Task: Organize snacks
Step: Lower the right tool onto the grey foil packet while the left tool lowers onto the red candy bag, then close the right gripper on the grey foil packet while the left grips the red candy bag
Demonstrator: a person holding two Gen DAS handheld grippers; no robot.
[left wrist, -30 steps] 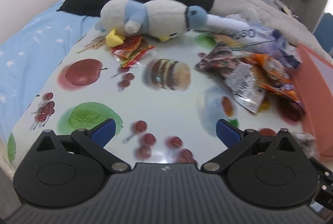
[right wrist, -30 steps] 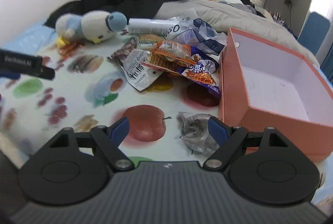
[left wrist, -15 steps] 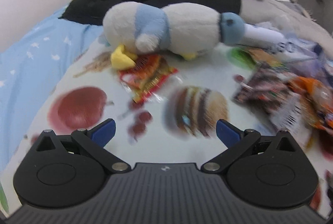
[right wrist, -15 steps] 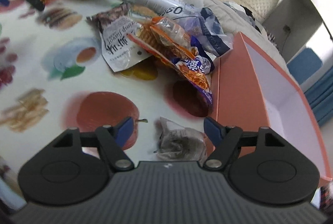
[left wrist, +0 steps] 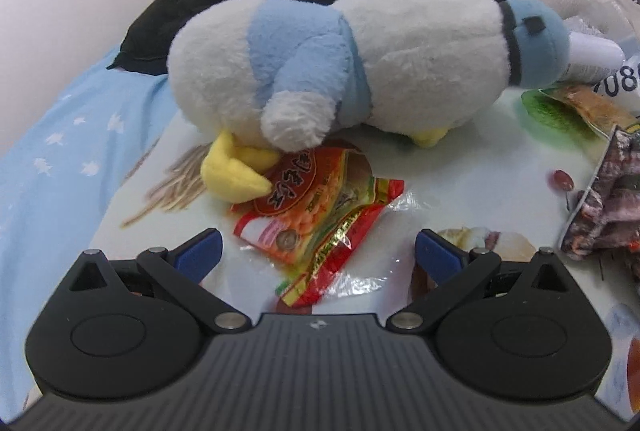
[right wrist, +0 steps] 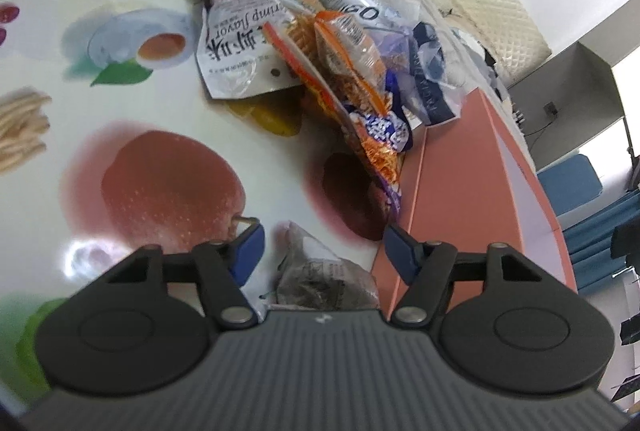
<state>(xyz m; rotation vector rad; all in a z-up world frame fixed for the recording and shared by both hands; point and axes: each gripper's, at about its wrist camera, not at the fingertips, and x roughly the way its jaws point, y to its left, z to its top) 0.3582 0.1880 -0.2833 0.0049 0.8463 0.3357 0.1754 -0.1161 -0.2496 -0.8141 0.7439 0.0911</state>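
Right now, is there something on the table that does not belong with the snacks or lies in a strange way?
Yes. A plush penguin lies on its side among the snacks, no snack at all. Its yellow foot and wing rest on the red packet, partly pinning it. The left gripper is open around that packet's near end.

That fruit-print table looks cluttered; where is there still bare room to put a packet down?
Free: the stretch over the printed apple, between the right gripper and the shrimp-flavor packet. The far left edge also shows only printed pictures. Crowded: the snack pile against the orange box, and the spot under the plush penguin, whose foot lies on the red packet.
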